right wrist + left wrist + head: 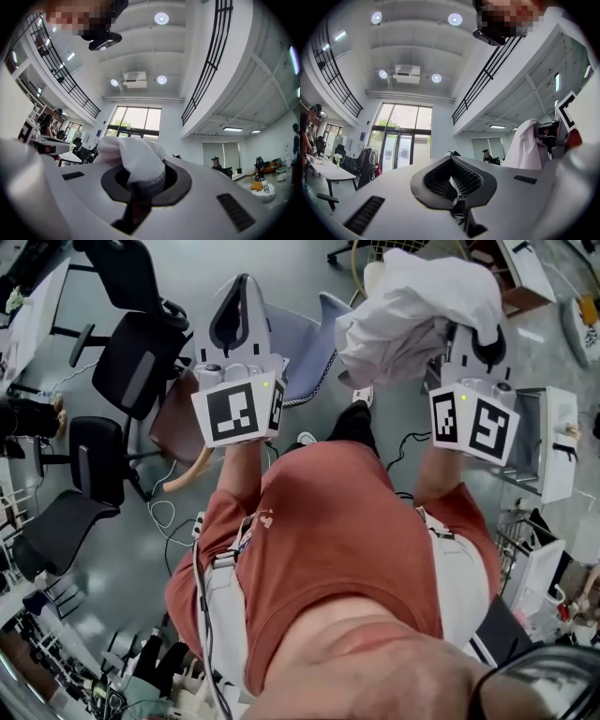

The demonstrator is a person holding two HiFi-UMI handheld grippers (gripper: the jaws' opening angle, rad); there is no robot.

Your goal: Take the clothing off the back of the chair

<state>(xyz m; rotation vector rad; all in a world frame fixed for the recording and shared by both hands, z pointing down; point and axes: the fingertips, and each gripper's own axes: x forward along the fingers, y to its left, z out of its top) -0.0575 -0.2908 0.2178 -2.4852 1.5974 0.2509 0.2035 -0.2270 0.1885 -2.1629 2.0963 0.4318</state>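
At the far left of the head view stand two black office chairs (136,362) on the grey floor (122,568).

Next comes the left tool (240,296), held up ahead of the person's red shirt (328,540). Its marker cube (239,413) faces the camera. In the left gripper view its ribbed jaws meet at the tip with nothing between them, so this tool (451,161) is closed and empty. Beyond it in that view are tall glass doors (401,140) and, low at the left edge, a white surface (333,174).

Just right of the left tool in the head view is the pale blue chair (300,348). No cloth shows over the part of it in sight.

Further right is the white garment (417,310), a bunched, crumpled mass. Its left edge overlaps the chair's right side in the picture; whether the two touch there cannot be told.

The garment sits on the nose of the right tool (473,352) and hides its jaws from above. In the right gripper view the jaws are clamped narrowly on a fold of it — the white cloth (133,157) wells up out of the dark jaw opening and spills toward the left. The left gripper view shows the same garment (525,147) draped high at its right side, well apart from the left tool.

A white cabinet (555,442) stands at the far right.
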